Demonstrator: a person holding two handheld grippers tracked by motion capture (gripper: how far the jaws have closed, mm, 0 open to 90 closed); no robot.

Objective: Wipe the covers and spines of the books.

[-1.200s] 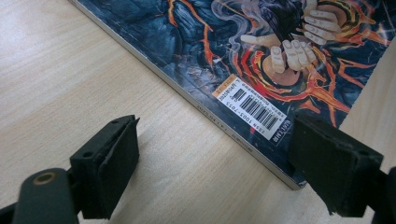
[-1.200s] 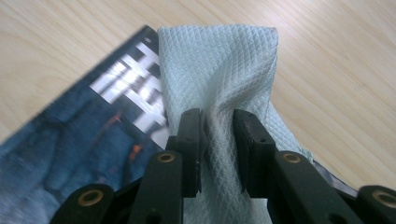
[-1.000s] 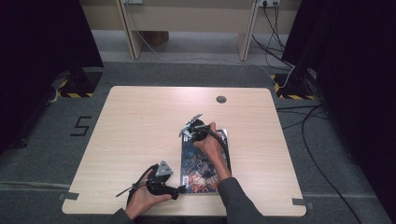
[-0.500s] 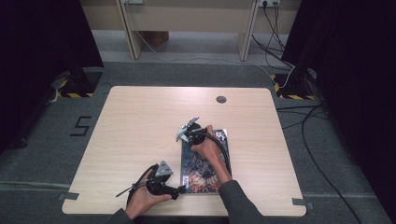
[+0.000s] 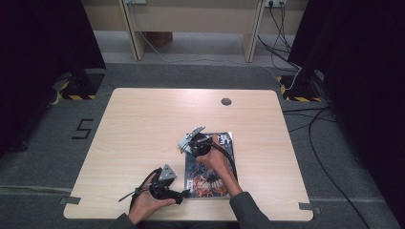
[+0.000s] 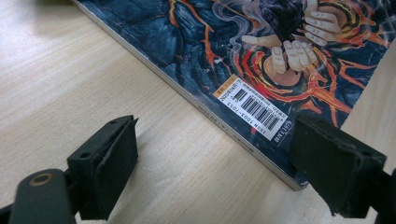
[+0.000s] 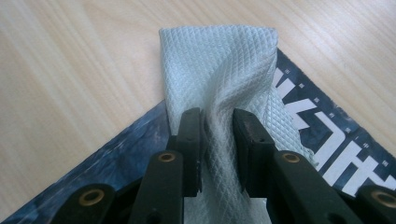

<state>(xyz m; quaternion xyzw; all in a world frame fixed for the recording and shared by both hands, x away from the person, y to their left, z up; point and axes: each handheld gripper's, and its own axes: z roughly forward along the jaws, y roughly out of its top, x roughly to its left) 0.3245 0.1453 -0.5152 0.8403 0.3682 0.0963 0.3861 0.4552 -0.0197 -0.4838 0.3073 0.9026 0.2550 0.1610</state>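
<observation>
A comic book (image 5: 206,177) with a dark blue and orange cover lies on the wooden table (image 5: 143,124), near its front edge. My right gripper (image 5: 190,141) is over the book's far left corner, shut on a white textured cloth (image 7: 219,60). The cloth drapes across that corner of the book (image 7: 327,135) and onto the table. My left gripper (image 5: 180,196) rests at the book's near left corner. Its jaws stand open, with the book's (image 6: 261,56) barcoded corner just beyond the left gripper (image 6: 219,154) and nothing between them.
A round cable hole (image 5: 226,101) sits in the table's far side. Bare wood stretches to the left and beyond the book. Cables (image 5: 286,57) run over the floor at the back right, and a "5" (image 5: 84,128) is marked on the floor at the left.
My right gripper has slid the cloth a little to the left and toward the person, along the book's far corner. The left gripper has stayed put.
</observation>
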